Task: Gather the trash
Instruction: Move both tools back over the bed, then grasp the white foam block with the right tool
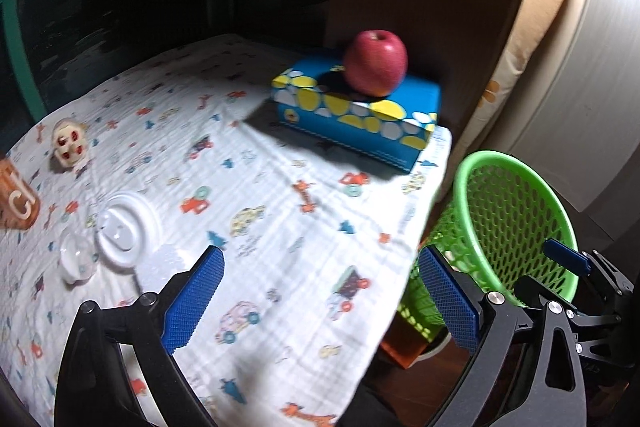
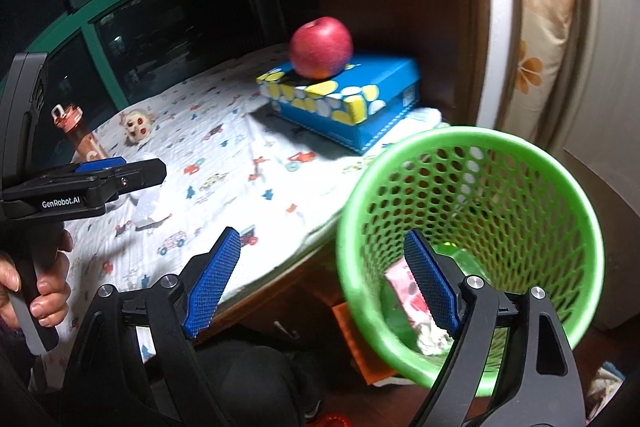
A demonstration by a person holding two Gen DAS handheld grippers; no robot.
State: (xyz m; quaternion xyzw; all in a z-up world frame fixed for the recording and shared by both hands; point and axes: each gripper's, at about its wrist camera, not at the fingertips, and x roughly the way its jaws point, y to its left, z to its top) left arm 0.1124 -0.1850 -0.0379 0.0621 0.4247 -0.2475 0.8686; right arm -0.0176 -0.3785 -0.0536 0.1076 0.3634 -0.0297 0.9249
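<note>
Open cloth (image 1: pixel 280 187) mid-table; box (image 1: pixel 360 115) and basket (image 2: pixel 472 227) rightward.

Dim room, lit from above. Worktop (image 1: pixel 280 227) draped in white cloth (image 2: pixel 224 155) printed with small cars. Behind it, dark window panes (image 2: pixel 168 39) in a green frame (image 1: pixel 24 39). At right, brown wooden panel (image 1: pixel 432 7), floral cushion (image 2: pixel 548 27), dark wooden floor (image 1: pixel 424 387).

Home bedroom: pillow (image 2: pixel 548 39), cartoon-print tablecloth (image 1: pixel 280 211).

Red apple (image 1: pixel 375 63), blue box (image 1: pixel 356 115) with yellow and white dots, green basket (image 2: pixel 472 239) at 3 o'clock, white cloth (image 1: pixel 260 187) with little cars
</note>
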